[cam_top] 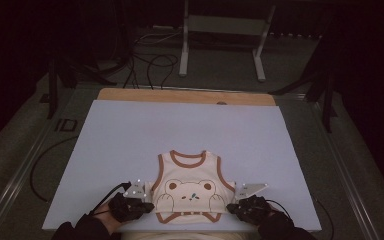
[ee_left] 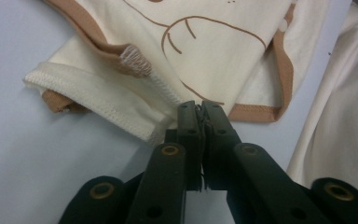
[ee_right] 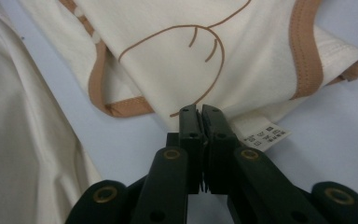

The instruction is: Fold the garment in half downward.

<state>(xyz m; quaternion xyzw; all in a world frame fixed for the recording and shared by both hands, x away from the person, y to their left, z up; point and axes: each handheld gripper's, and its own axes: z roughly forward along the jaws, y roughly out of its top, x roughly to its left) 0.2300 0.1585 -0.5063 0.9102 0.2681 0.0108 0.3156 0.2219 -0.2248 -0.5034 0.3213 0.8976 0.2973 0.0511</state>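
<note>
Cream vest (cam_top: 190, 187) lies between both pinching grippers.

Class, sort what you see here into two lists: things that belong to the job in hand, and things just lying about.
In the job:
- cream bear vest
- left gripper, shut at the vest's edge
- right gripper, shut at the opposite edge
- pale blue table sheet under the vest

Lying about:
- grey stand behind the table
- floor cables

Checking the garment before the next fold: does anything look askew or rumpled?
Yes. The cream bear-print vest with brown trim lies straight, but its bottom left corner is turned over, seam allowance showing. On the right, a white care label pokes out.
</note>
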